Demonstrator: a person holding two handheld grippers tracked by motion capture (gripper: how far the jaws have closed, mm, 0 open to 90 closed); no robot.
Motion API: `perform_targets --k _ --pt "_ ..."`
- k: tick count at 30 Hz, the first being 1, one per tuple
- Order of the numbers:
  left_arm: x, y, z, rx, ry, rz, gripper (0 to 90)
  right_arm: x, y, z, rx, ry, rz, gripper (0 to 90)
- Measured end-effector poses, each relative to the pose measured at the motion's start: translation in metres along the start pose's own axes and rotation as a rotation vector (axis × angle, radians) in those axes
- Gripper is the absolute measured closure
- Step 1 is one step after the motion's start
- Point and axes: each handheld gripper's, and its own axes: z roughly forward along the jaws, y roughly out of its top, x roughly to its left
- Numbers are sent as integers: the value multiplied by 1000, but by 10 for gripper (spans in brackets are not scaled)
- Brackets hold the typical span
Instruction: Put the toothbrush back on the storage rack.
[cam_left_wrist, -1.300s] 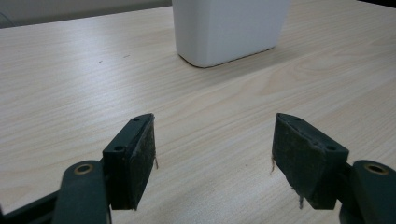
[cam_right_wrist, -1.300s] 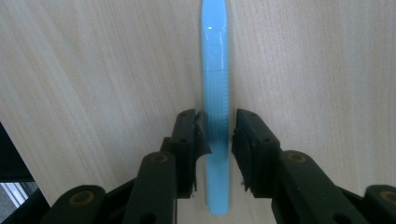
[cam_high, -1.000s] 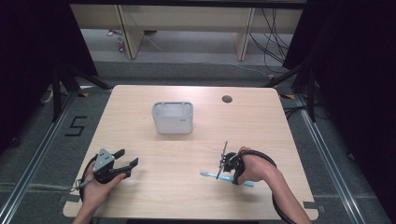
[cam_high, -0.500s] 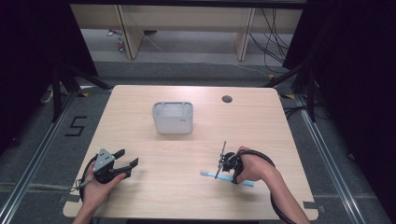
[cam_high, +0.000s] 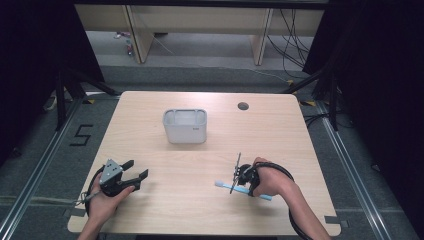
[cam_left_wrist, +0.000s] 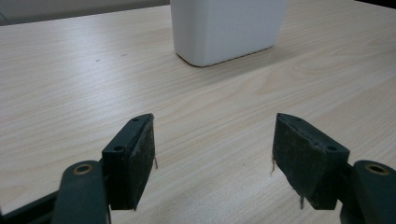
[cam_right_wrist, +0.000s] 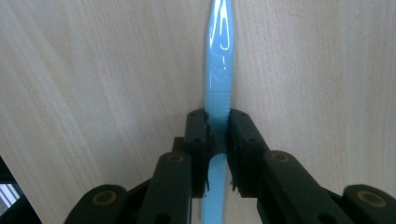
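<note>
A light blue toothbrush (cam_high: 225, 186) lies on the wooden table (cam_high: 280, 135) at the front right. My right gripper (cam_high: 240, 184) points straight down on it, and its jaws have just been closing. In the right gripper view both pads press on the toothbrush handle (cam_right_wrist: 217, 88), which runs up out of my right gripper (cam_right_wrist: 217, 135). At the front left, my left gripper (cam_high: 136, 175) rests low over the table, held by a hand. In its own view my left gripper (cam_left_wrist: 212, 156) stands open over bare wood, with nothing between the pads.
A white rectangular bin (cam_high: 185, 125) stands upright mid-table, also seen ahead of the left gripper as a white bin (cam_left_wrist: 226, 28). A round cable hole (cam_high: 243, 106) sits near the far right edge. Black cables loop around the right wrist.
The right gripper's jaws have drawn together around the toothbrush handle. Both hands have stayed in place and the toothbrush still lies on the table.
</note>
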Motion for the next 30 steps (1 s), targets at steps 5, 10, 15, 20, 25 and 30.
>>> perform_targets --k 5,10,15,20,25,30 --pt "0 0 0 -1 0 -3 294 -1 -2 1 -24 5 17 792" --pt "0 0 0 -7 -4 -4 294 -1 -3 -4 -27 -10 20 792" --pt "0 0 0 1 0 -5 294 -2 -6 -8 -40 -20 31 792" --pt "0 0 0 1 2 -7 294 -4 -10 -13 -74 -40 20 792" --pt "0 0 0 2 1 -9 294 -4 -14 -18 -95 -39 57 792" --pt "0 0 0 2 2 -11 294 -5 -17 -21 -116 -45 43 792"
